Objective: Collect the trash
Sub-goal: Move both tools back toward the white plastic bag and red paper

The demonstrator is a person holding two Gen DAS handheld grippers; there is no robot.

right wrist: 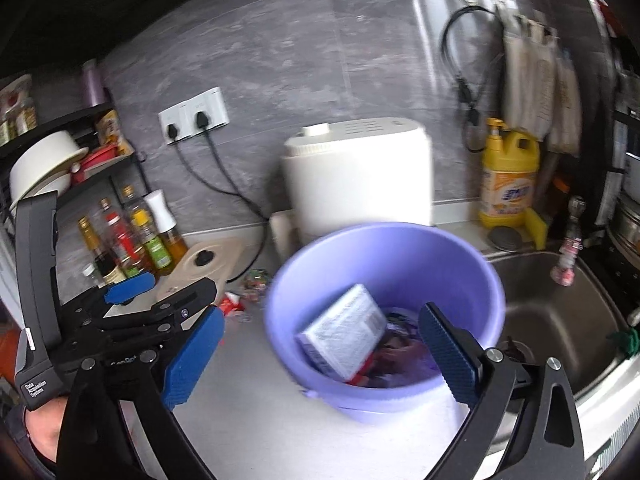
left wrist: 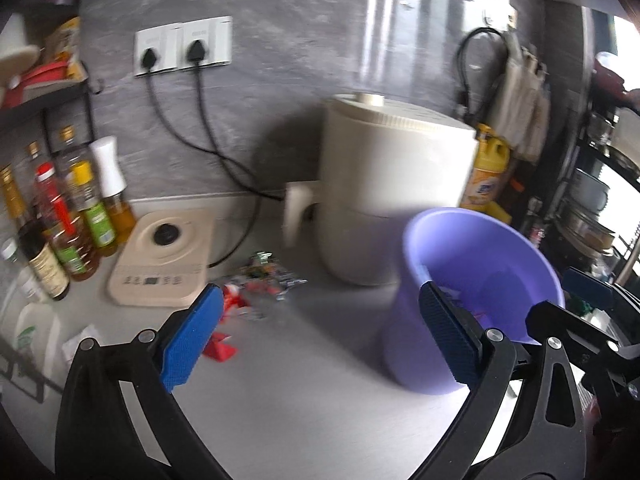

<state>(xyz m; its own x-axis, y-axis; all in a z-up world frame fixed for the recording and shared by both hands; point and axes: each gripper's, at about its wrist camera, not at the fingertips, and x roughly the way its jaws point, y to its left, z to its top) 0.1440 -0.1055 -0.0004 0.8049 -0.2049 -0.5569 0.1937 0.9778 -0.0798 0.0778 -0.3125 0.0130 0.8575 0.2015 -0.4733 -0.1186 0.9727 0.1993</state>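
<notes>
A purple bin stands on the grey counter, in front of a white appliance. In the right wrist view the bin holds a white box and dark wrappers. Crumpled wrappers and a red scrap lie on the counter left of the bin. My left gripper is open with nothing between its blue pads; it hangs over the counter between the wrappers and the bin. My right gripper is open and empty, above the bin's near side. The left gripper also shows at the left of the right wrist view.
The white appliance stands behind the bin. A beige appliance base and oil bottles fill the left. Two black cords run down from wall sockets. At the right are a sink and a yellow detergent bottle.
</notes>
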